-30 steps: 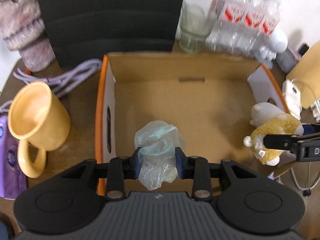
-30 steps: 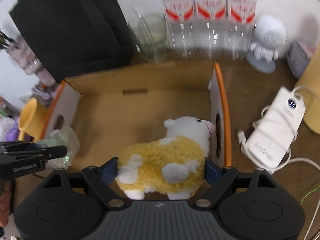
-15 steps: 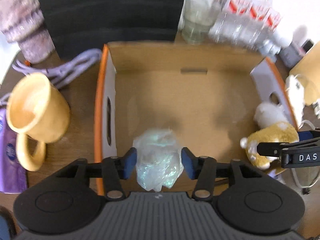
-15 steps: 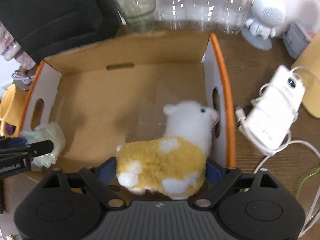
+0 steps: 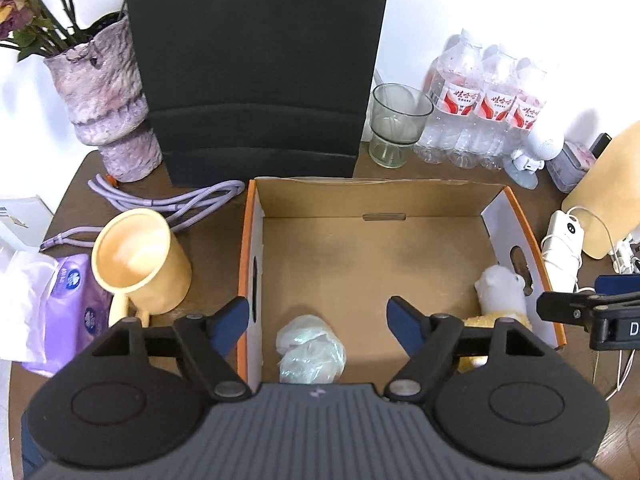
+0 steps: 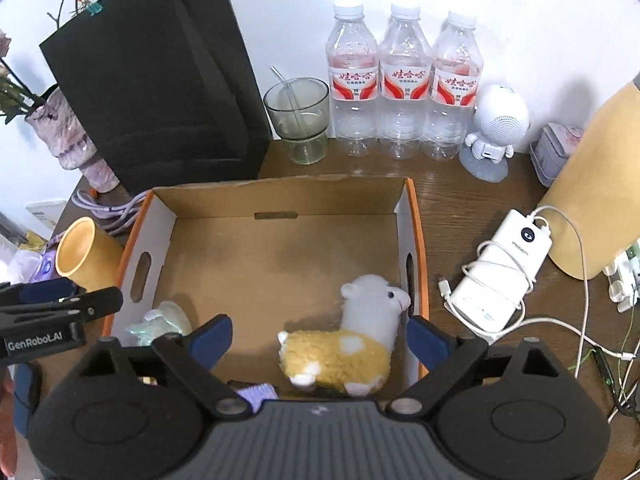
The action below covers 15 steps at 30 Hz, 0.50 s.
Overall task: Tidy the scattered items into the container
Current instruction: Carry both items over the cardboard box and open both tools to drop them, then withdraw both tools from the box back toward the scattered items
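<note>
Two grippers hang over a cardboard box (image 5: 496,204) on a cluttered brown table (image 6: 448,200). The left gripper (image 5: 318,316), jaws opening, grips nothing; a crumpled plastic bag (image 5: 310,350) lies on the box floor below. The right gripper (image 6: 320,336), also opening, straddles a plush sheep (image 6: 352,348) resting against the box's right wall, untouched.

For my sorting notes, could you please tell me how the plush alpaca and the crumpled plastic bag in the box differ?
The plush alpaca is opaque, fluffy, yellow and white; the crumpled plastic bag is translucent, pale and shapeless. The alpaca lies against the box's right wall, the bag near its left wall. The alpaca looks larger. Both rest on the cardboard box floor, untouched.
</note>
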Each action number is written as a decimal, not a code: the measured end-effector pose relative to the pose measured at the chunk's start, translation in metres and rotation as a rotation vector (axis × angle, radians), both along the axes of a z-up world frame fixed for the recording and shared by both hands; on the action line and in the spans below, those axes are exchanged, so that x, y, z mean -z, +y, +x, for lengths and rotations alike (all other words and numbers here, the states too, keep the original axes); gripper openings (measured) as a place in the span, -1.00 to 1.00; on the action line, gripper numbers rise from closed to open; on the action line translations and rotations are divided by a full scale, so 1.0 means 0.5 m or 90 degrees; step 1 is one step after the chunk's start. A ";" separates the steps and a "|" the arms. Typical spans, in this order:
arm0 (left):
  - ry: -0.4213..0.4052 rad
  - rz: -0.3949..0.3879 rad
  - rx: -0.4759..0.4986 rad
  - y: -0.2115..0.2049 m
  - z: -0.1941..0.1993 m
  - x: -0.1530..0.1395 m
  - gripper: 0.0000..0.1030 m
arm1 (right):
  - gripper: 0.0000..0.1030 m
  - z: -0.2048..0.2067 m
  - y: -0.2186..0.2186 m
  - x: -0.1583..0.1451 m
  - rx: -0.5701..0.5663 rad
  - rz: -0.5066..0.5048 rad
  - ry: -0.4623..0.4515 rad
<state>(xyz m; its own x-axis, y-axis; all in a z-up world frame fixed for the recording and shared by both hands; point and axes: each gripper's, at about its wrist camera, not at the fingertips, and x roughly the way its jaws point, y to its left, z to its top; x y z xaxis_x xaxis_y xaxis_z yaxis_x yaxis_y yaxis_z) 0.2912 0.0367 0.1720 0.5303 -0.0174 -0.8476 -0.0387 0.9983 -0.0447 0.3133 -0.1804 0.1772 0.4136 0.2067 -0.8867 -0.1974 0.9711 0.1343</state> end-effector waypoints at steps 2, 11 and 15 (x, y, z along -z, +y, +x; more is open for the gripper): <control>-0.008 0.000 -0.004 0.001 -0.011 -0.004 0.54 | 0.82 -0.010 -0.004 -0.003 0.000 0.004 -0.007; -0.260 0.066 -0.031 -0.039 -0.169 0.002 0.88 | 0.83 -0.144 -0.020 0.009 -0.008 0.035 -0.225; -0.387 0.060 -0.012 -0.060 -0.245 0.048 0.95 | 0.92 -0.222 -0.016 0.062 -0.009 0.021 -0.346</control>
